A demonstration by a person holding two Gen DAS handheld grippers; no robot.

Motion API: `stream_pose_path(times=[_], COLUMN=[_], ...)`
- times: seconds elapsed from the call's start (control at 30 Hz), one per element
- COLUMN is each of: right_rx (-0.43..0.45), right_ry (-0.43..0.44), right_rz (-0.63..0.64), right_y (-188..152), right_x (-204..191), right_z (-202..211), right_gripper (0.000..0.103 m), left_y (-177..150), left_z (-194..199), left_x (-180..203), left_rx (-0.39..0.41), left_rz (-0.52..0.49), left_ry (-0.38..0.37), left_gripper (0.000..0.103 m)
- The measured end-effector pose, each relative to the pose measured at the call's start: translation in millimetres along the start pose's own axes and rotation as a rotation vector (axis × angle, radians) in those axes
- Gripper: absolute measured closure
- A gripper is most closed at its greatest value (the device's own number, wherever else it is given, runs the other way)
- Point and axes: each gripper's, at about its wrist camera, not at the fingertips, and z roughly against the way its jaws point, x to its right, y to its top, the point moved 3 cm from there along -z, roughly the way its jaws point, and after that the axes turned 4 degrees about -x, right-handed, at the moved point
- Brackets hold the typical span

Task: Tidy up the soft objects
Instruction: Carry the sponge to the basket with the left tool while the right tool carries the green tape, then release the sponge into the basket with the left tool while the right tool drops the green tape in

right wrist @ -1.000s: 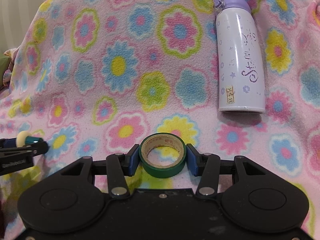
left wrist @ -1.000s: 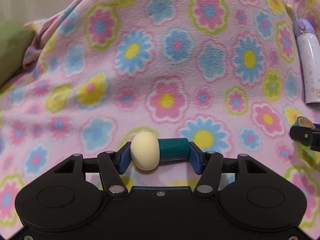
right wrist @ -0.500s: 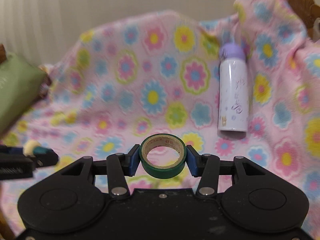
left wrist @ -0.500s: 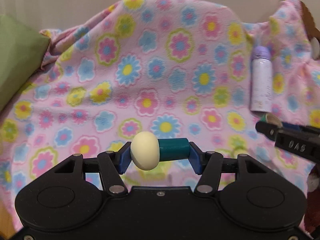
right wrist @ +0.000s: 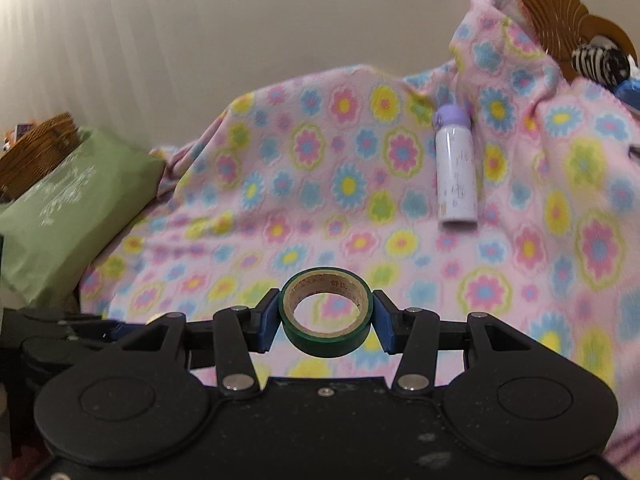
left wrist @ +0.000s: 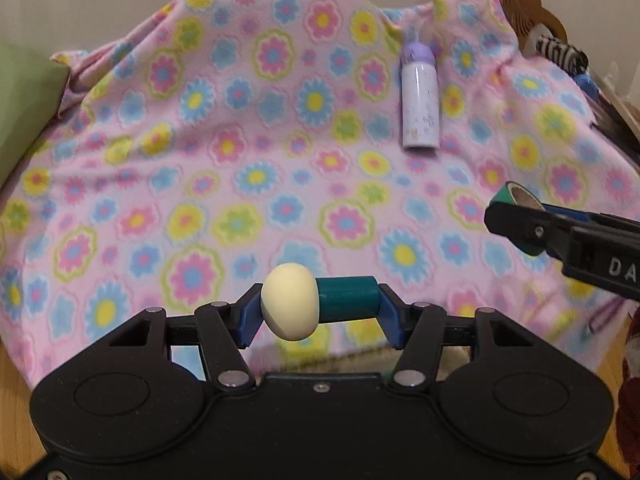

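Right, the left tool (left wrist: pixel 319 310) is clamped on a toy mushroom (left wrist: pixel 316 306) with a cream cap and teal stem, the right tool (right wrist: pixel 326 320) squeezes a roll of green tape (right wrist: pixel 326 312), both above the flowered blanket (left wrist: pixel 240 160); a purple-capped bottle (right wrist: pixel 456 172) lies ahead, right of both tools

My blanket (left wrist: pixel 280 152) looks like fuzzy matt fleece — the bottle (left wrist: pixel 419 100) on it is smooth and glossy; my tape (right wrist: pixel 326 312) has a shiny green outside — cardboard core.
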Motion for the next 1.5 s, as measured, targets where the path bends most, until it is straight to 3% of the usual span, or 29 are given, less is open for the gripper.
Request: stream_pose_path(times=[0.3,0.6,0.9,1.5], right_rx=[-0.143,-0.266,-0.315,-0.353], right_ry=[0.001,0.02,0.044,0.065], right_rz=[0.004,0.016,0.052,0.081], right_y=[-47,-69,-75,-80], right_x=[-1,-3,-9,-13], right_z=[22,25,22,18], right_gripper=[0.055,0.055,0.055,0.055], left_y=[-34,-41,-37,-40], left_z=[9,5,-2,-4], left_x=[-1,-2,-5,-2], left_rx=[-0.103,-0.165,-0.196,-0.211], left_rz=[0.017,0.05,0.09,0.084], left_ry=[-0.028,-0.082,-0.12,-0.108], left_gripper=[0.047,0.047,0.047,0.047])
